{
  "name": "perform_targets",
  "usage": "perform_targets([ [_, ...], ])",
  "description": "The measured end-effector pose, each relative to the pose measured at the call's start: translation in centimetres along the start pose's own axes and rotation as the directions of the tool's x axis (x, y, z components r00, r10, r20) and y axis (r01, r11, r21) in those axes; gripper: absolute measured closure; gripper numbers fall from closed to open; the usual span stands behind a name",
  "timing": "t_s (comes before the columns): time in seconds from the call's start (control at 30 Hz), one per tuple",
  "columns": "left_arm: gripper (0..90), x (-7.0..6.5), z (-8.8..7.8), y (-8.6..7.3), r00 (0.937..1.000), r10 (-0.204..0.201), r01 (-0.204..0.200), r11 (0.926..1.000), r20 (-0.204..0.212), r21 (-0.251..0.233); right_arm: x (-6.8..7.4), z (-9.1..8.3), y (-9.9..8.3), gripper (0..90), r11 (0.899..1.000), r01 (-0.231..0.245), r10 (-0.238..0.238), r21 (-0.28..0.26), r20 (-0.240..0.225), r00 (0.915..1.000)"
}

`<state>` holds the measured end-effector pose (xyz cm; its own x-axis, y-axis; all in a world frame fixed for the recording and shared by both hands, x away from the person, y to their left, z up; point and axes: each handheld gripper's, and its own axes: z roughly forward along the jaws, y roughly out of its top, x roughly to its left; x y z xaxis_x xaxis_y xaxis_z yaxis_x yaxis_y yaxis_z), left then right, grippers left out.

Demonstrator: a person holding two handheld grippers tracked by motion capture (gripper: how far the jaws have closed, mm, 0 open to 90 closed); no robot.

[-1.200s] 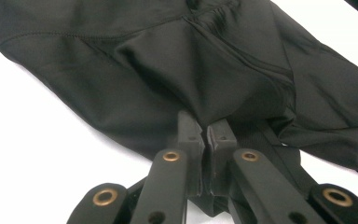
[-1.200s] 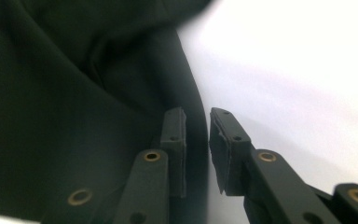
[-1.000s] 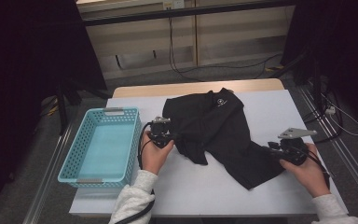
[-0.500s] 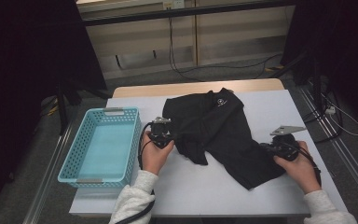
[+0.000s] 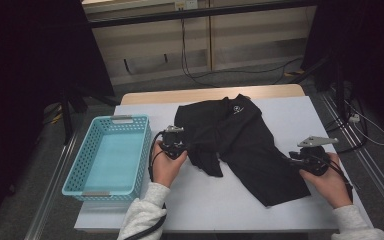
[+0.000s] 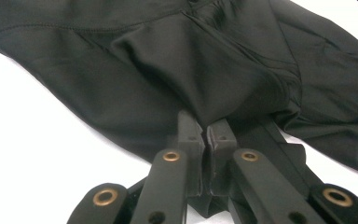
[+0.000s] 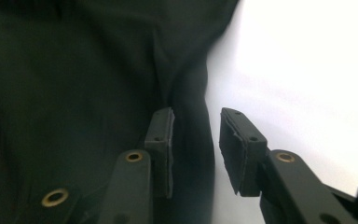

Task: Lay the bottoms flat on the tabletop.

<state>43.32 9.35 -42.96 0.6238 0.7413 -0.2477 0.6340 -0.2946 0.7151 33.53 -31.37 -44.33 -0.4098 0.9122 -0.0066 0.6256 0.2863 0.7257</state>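
A black garment (image 5: pixel 240 135) lies spread and creased across the white table (image 5: pixel 290 110). My left gripper (image 5: pixel 184 146) sits at the garment's left edge, shut on a raised fold of the black cloth (image 6: pixel 205 70); its pads (image 6: pixel 189 135) pinch the fabric between them. My right gripper (image 5: pixel 293 158) is at the garment's lower right hem. Its jaws have just been opening and now stand apart (image 7: pixel 196 128). The hem of the cloth (image 7: pixel 74 93) lies between the pads (image 7: pixel 161 128) without being pressed.
A light blue plastic basket (image 5: pixel 75 170) stands on the table's left side, next to my left hand. Bare white table (image 7: pixel 307 70) shows right of the garment and along the front edge. Cables run over the floor beyond and to the right of the table.
The right hand nudged left toward the garment's hem, then eased back a little. The left hand and the garment's bulk have stayed put.
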Motion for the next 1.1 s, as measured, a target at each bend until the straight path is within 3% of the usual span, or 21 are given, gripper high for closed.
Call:
perform_targets([
  [0.1, 86.9, -0.1, 0.0, 0.0, 1.0000, 0.003, -0.003, 1.0000, 0.001, 0.000, 0.1, 0.9, 0.8, 64.0, 1.000, 0.003, -0.003, -0.019, 0.022, 0.9998],
  [0.2, 86.9, -0.1, 0.0, 0.0, 1.0000, 0.005, -0.005, 1.0000, 0.002, 0.001, 0.4, 2.1, 0.8, 64.3, 1.000, 0.008, -0.008, 0.020, 0.020, 0.9998],
  [0.33, 87.0, -0.1, 0.0, 0.0, 1.0000, 0.008, -0.008, 1.0000, 0.002, 0.002, 0.4, 2.3, 0.5, 85.8, 0.999, 0.030, -0.031, 0.040, 0.014, 0.9994],
  [0.4, 87.0, -0.1, -0.1, 0.0, 1.0000, 0.003, -0.003, 1.0000, 0.003, -0.003, 0.3, 1.9, 0.4, 88.5, 0.999, 0.027, -0.028, 0.039, 0.009, 0.9996],
  [0.6, 87.0, -0.1, -0.1, 0.0, 1.0000, 0.006, -0.006, 1.0000, 0.001, 0.002, -0.6, 0.2, -0.1, 88.5, 1.000, -0.016, 0.016, 0.001, 0.006, 0.9999],
  [0.83, 87.0, -0.4, 0.0, 0.0, 1.0000, 0.006, -0.006, 1.0000, 0.003, -0.005, -1.1, -0.3, -1.5, 83.0, 0.998, -0.010, 0.008, 0.058, 0.036, 0.9993],
  [1.1, 86.9, -0.9, 0.3, -0.1, 0.9996, 0.026, -0.026, 0.9996, 0.008, 0.012, -1.1, -0.5, -1.1, 72.9, 0.999, -0.031, 0.032, -0.018, 0.014, 0.9994],
])
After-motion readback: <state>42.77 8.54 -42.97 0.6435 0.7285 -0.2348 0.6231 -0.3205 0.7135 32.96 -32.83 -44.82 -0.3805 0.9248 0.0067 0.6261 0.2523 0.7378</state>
